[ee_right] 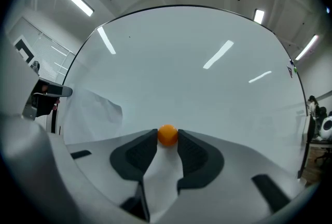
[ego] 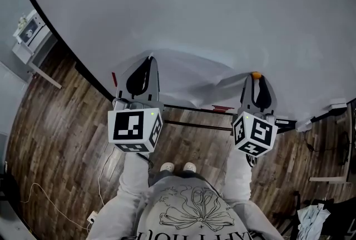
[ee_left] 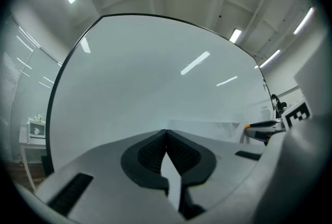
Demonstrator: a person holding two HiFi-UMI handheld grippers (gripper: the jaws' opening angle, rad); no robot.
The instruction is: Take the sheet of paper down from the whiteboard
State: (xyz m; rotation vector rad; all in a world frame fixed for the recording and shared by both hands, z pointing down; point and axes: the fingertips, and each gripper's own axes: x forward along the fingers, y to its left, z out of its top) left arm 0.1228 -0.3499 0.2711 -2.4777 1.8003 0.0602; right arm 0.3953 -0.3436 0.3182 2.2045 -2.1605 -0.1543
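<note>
- Bare whiteboard (ego: 233,5) lies open beyond both grippers; its black edge (ego: 67,44) runs off to the left gripper's left.
- Left gripper (ego: 148,60) points level, jaws pressed together on the corner of the sheet of paper (ego: 189,80), which hangs rumpled between the grippers.
- Right gripper (ego: 256,79) points level and pinches an orange magnet (ee_right: 167,135) at its tips.
- Wood floor (ego: 55,139) lies below.

We hold both arms (ego: 131,178) forward, grippers level, tips at the whiteboard (ego: 222,5). Our left gripper (ego: 149,60) is closed on the sheet of paper (ego: 189,75). Our right gripper (ego: 256,79), lower along the board, clamps an orange magnet (ego: 256,74).
</note>
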